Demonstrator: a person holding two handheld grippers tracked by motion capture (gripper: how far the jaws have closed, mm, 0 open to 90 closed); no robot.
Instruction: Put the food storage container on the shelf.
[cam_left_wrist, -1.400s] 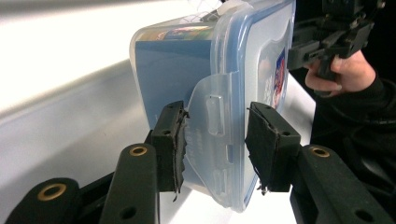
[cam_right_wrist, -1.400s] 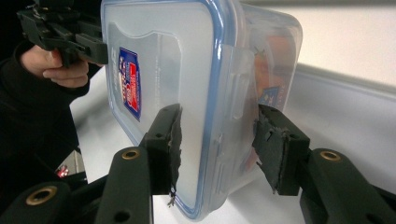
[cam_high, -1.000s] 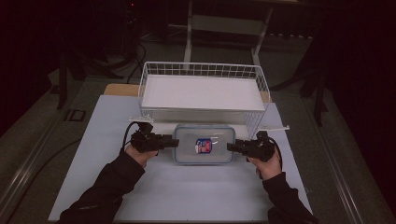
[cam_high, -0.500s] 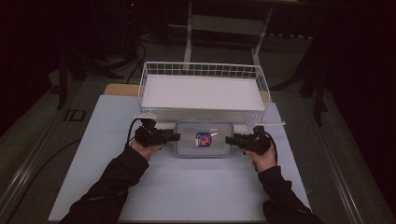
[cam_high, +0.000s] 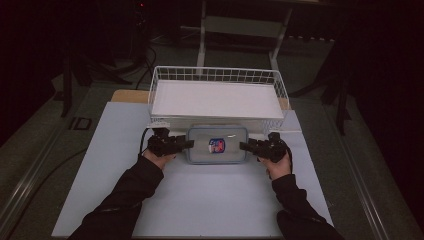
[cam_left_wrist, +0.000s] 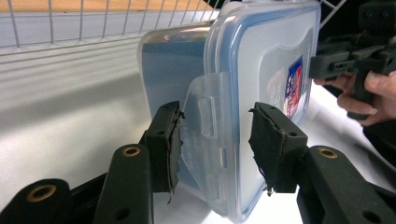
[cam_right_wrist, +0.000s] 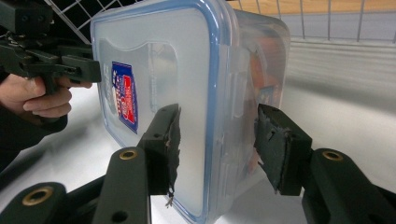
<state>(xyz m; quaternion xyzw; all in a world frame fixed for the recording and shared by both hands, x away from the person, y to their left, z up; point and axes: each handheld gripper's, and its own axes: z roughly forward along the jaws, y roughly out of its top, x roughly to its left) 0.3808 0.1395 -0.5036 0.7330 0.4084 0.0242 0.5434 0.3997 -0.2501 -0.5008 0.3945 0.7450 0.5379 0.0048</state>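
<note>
clear container (cam_high: 217, 145) with blue-rimmed lid and red-blue sticker (cam_high: 217, 146), white wire basket (cam_high: 216, 75), white bench (cam_high: 210, 190), black tools (cam_high: 187, 144)

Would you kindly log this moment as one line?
left tool: open, astride box end | right tool: open, astride other end | box: before basket

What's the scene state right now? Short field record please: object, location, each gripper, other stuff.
object: clear plastic container with blue-rimmed lid and a red-blue label
location: on the white table, just in front of the wire basket
left gripper: at the container's left end, jaws astride the lid latch, a gap showing on one side
right gripper: at the container's right end, jaws astride the edge, a gap showing on one side
basket contents: a white liner, nothing else seen
</note>
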